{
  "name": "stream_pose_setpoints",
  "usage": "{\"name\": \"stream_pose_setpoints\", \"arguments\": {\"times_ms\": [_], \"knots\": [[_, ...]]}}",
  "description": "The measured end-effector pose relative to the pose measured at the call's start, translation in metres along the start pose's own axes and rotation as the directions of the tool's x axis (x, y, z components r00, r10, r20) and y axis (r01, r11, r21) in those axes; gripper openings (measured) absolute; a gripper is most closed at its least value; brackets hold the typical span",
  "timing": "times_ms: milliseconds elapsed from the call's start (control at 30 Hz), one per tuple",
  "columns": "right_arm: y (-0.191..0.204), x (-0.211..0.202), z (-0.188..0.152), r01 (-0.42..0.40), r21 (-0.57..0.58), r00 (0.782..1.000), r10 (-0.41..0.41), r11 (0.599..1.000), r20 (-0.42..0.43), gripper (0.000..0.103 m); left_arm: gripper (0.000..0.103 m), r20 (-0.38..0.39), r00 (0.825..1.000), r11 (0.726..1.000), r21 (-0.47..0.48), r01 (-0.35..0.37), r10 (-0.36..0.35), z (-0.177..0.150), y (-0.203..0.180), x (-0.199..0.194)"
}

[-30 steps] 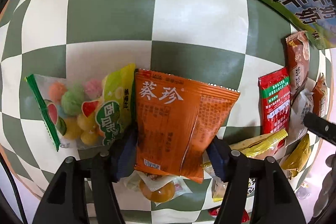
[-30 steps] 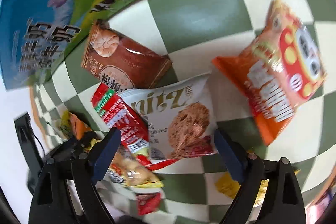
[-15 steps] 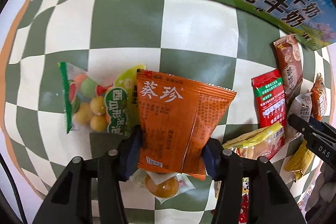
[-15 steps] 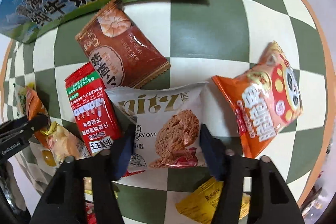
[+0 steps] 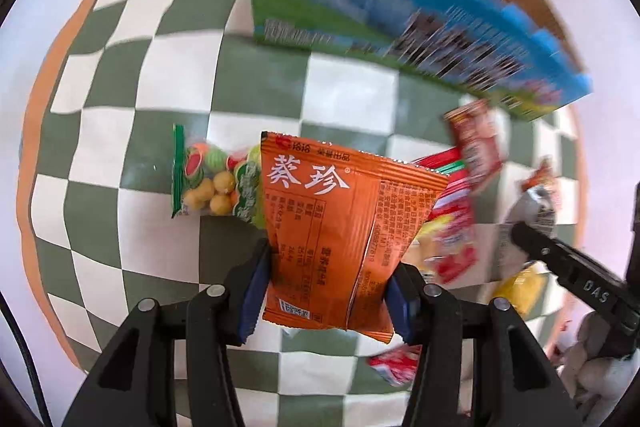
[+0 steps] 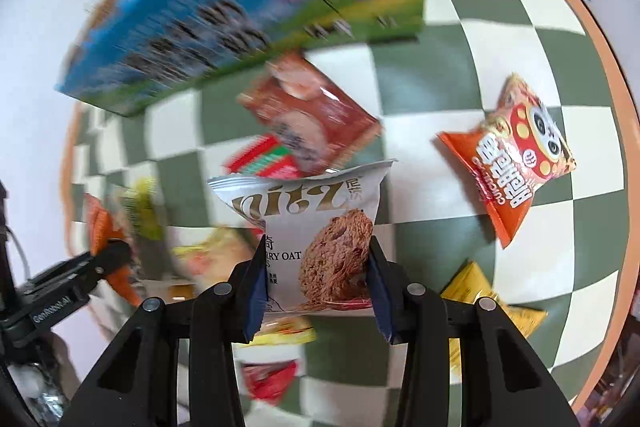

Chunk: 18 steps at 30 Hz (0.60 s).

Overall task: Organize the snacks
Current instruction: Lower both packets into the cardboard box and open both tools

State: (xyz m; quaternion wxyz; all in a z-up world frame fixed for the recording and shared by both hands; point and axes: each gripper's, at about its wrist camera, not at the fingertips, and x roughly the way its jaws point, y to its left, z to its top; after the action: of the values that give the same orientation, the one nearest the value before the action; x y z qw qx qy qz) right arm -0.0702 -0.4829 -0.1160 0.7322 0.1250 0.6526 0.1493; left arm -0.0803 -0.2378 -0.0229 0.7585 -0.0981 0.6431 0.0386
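Observation:
My left gripper (image 5: 328,291) is shut on an orange snack packet (image 5: 340,227) and holds it above the checkered cloth. My right gripper (image 6: 316,287) is shut on a silver oat cookie packet (image 6: 316,227), also lifted off the cloth. An open blue and green milk carton box (image 5: 360,7) stands at the back; it also shows in the right wrist view (image 6: 248,7). The right gripper shows at the right edge of the left wrist view (image 5: 572,275), and the left gripper at the left edge of the right wrist view (image 6: 60,287).
A bag of fruit candy balls (image 5: 208,183) lies left of the orange packet. A brown shrimp cracker packet (image 6: 316,115), a red packet (image 6: 268,159), an orange panda packet (image 6: 516,163) and yellow packets (image 6: 492,307) lie on the green and white checkered cloth (image 5: 120,147).
Both grippers have closed tighter on their packets and lifted them off the cloth. The views have tilted up, and the open top of the box has come into sight.

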Motion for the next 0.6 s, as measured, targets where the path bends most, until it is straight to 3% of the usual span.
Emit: {"name": "stream_pose_setpoints", "arguments": {"times_ms": [100,300,467,600], "knots": [[0.013,-0.038,0.011,-0.063,-0.005,0.997,0.063,0.998,0.049,0.046,0.049,0.046,0.997,0.998,0.008,0.055,-0.055,0.010,-0.006,-0.036],[0.044,-0.103,0.070,-0.129,-0.028,0.977,0.132,0.991,0.167,0.046,0.049,0.127,0.980,0.987,0.072,0.142,-0.150,0.074,-0.026,-0.079],[0.064,-0.123,0.132,-0.083,-0.043,0.967,0.091,0.996,0.240,0.046,0.049,0.191,0.976,0.988,0.133,0.080,-0.104,0.137,-0.057,-0.094],[0.064,-0.104,0.196,-0.016,-0.029,0.973,0.023,0.999,0.231,0.046,0.050,0.135,0.990,0.990,0.143,0.020,-0.039,0.186,-0.067,-0.064]]}}
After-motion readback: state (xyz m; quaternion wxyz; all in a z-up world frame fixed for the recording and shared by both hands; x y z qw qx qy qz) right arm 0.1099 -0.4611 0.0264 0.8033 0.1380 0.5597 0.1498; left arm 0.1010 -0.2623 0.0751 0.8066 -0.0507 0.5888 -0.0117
